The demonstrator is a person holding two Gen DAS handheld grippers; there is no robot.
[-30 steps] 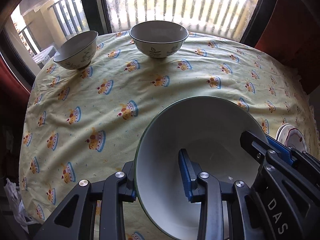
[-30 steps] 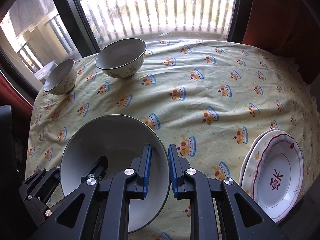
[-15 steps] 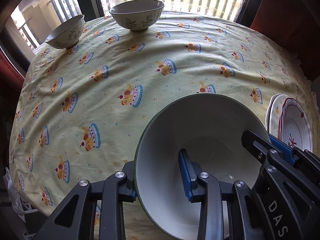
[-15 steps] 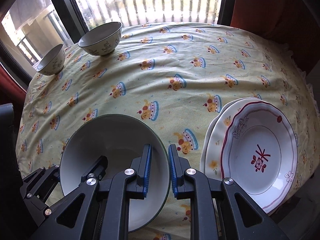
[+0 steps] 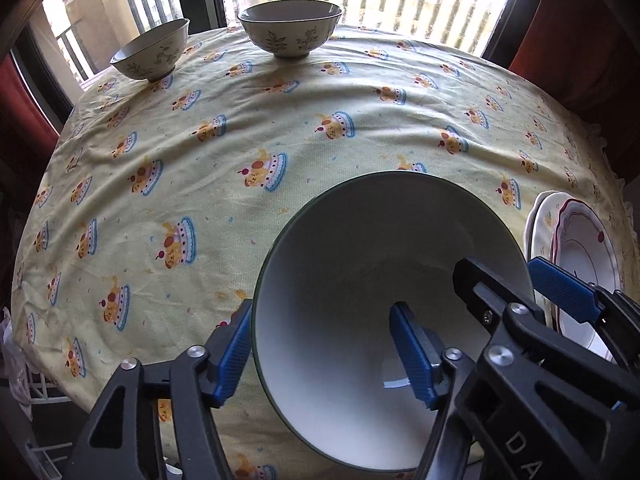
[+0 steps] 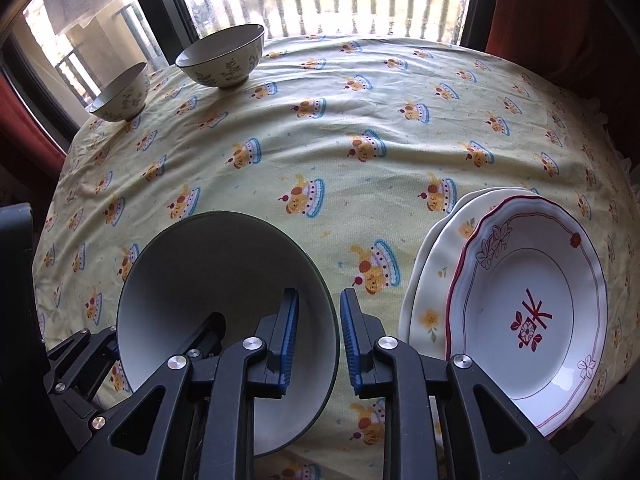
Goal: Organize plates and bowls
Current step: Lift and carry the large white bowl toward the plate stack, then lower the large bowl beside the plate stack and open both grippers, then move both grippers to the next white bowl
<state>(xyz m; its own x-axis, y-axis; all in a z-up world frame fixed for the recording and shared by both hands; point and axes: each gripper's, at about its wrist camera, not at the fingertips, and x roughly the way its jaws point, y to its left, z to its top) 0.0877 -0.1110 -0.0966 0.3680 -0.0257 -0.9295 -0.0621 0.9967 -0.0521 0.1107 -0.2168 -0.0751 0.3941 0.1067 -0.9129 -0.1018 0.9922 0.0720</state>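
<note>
Round tabletop (image 5: 304, 120) under a pale yellow cloth printed with little cakes, seen from two cameras looking down along the fingers.

Far left, at the back edge by the window: small bowl (image 5: 150, 56) with a leaf pattern, upright. Just right of it, slightly apart: second patterned bowl (image 5: 290, 26), a little bigger, also upright.

Near the front, left of centre: large white bowl (image 6: 224, 300) with a dark green rim, resting on the cloth. Left gripper (image 5: 326, 354) straddling its left rim, one blue finger outside on the cloth side, the other inside the bowl, both clear of the wall; jaws just opened, standing wide. Right gripper (image 6: 319, 342) straddling the right rim of the same bowl, one finger inside, one outside; jaws just opened to a narrow gap, pads no longer pressing the rim.

Far right, at the front edge: two stacked plates (image 6: 524, 316), top one white with a red scalloped border and a red flower mark in the middle, lower one cream with small yellow flowers, peeking out on the left.
</note>
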